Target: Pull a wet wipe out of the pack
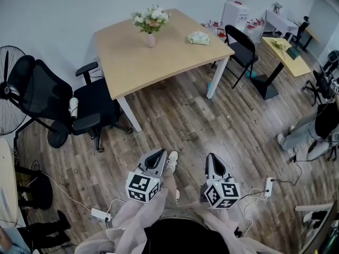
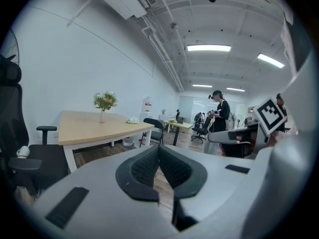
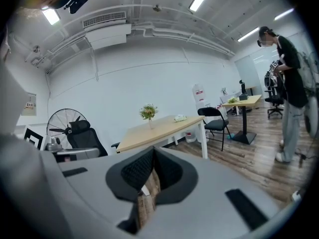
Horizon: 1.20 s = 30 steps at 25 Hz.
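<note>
The wet wipe pack (image 1: 198,37), pale green, lies on the far right part of the wooden table (image 1: 137,62), well away from both grippers. It also shows small in the left gripper view as a pack (image 2: 132,120) and in the right gripper view as a pack (image 3: 180,118). My left gripper (image 1: 157,155) and right gripper (image 1: 213,159) hang side by side over the floor, pointing toward the table. The left gripper (image 2: 159,152) is shut with nothing between its pads. The right gripper (image 3: 153,154) is likewise shut and empty.
A vase of flowers (image 1: 151,24) stands on the table. A black office chair (image 1: 79,107) and a fan (image 1: 8,89) are at the left, a folding chair (image 1: 241,49) at the table's right. Power strips (image 1: 99,214) and cables lie on the floor. A person (image 3: 291,83) stands at the right.
</note>
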Tool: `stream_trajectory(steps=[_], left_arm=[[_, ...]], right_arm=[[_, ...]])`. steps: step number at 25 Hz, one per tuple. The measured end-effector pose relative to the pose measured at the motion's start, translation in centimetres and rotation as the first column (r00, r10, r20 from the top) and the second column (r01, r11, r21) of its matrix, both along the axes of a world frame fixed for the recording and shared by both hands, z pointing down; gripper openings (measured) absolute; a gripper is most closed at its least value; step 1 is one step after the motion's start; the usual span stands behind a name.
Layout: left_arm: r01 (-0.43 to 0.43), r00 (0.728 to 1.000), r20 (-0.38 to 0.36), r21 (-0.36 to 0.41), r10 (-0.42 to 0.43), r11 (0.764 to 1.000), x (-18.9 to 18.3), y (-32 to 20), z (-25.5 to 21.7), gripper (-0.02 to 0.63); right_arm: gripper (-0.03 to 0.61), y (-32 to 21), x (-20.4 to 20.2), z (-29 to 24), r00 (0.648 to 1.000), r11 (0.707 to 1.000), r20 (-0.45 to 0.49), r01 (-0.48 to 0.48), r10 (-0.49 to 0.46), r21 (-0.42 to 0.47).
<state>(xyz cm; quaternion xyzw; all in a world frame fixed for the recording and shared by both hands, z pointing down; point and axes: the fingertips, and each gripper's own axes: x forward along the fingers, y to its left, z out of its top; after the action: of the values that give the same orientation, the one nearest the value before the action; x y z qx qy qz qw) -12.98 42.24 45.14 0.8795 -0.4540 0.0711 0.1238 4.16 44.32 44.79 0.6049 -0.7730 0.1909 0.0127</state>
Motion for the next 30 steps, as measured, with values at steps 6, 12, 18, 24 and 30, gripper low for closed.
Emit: stream_trajectory(steps=[6,12,18,24,30], left_arm=[[-0.017,1.0,0.007,-0.008,0.018,1.0,0.9,-1.3,0.3,0.011],[-0.015,1.0,0.009,0.001,0.015,1.0,1.7,-4.1,0.1,0.011],[0.002,1.0,0.0,0.005,-0.002,1.0,2.4,-8.1,-0.7,0.011],[-0.001,1.0,0.001,0.0,0.001,1.0,3.4,-13.1,-1.4,0.011],[-0.026,1.0,0.01,-0.008,0.026,1.0,4.8,-18.0,-1.6,0.011]], right_arm=[[0.011,-1.1,0.5,0.3,1.0,1.0,0.01,-0.008,0.008,-0.01],[0.011,-3.8,1.1,0.4,1.0,1.0,0.01,0.0,0.0,-0.01],[0.011,-7.8,1.8,-0.3,1.0,1.0,0.004,0.016,-0.016,-0.01],[0.011,-12.9,2.6,-1.1,1.0,1.0,0.009,0.018,-0.017,-0.011],[0.011,-17.6,3.9,-0.9,1.0,1.0,0.018,-0.004,0.004,-0.026]])
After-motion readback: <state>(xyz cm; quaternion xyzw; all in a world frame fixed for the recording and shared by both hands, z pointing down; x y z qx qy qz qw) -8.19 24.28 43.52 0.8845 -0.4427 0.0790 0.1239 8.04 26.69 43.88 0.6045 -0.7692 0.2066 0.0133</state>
